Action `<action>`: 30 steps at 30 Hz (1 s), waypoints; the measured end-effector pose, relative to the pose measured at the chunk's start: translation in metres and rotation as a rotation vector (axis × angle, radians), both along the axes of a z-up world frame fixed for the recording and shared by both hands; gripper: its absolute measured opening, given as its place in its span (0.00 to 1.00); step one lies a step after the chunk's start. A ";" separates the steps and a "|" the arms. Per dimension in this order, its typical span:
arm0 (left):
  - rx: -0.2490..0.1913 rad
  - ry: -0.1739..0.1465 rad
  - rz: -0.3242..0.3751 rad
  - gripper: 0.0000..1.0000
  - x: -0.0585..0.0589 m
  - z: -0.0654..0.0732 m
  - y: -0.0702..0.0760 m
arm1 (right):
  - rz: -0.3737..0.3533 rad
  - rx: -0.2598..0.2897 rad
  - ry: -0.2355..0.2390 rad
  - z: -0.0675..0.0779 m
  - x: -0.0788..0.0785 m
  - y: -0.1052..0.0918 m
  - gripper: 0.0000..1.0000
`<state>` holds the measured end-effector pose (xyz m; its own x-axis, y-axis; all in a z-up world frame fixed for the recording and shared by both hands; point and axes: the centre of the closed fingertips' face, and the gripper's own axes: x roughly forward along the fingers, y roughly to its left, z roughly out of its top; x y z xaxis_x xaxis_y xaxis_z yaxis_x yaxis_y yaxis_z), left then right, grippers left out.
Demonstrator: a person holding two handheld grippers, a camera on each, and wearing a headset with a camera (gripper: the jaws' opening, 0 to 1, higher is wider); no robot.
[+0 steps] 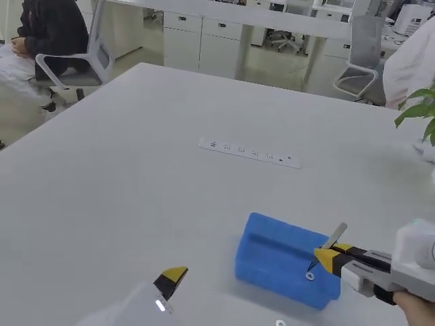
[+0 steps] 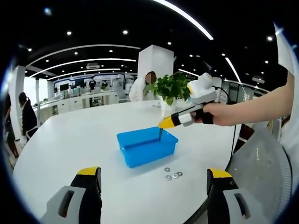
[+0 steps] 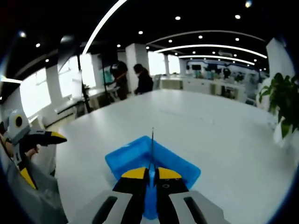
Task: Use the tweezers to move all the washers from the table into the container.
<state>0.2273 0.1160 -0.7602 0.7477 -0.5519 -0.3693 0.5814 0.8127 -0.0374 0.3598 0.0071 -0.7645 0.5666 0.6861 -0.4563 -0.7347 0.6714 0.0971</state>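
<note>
Right gripper [image 3: 150, 173]: jaws pressed together on the tweezers [image 3: 152, 140], a thin pair tapering to a fine point. The point is over the container [image 3: 140, 161], a rectangular blue plastic tub with rounded corners. The head view adds a small ring-shaped washer [image 1: 310, 276] at the tweezers' tip, seen against the container's blue. Whether the tip grips it cannot be told.

Left gripper [image 2: 153, 173]: yellow-tipped jaws spread wide, holding nothing, above the table [image 2: 70, 140], a smooth white surface. The left gripper view adds a few flat metal washers [image 2: 173, 175], clustered on the table just beside the container.
</note>
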 end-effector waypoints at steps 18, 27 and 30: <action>0.003 0.010 -0.018 0.95 -0.001 -0.003 -0.003 | 0.086 0.073 0.121 -0.017 -0.070 0.019 0.04; 0.020 0.028 -0.026 0.94 -0.003 -0.008 -0.005 | 0.100 0.056 0.197 -0.043 -0.091 0.013 0.04; 0.027 0.034 -0.032 0.94 -0.004 -0.009 -0.005 | 0.106 0.054 0.206 -0.046 -0.094 0.013 0.04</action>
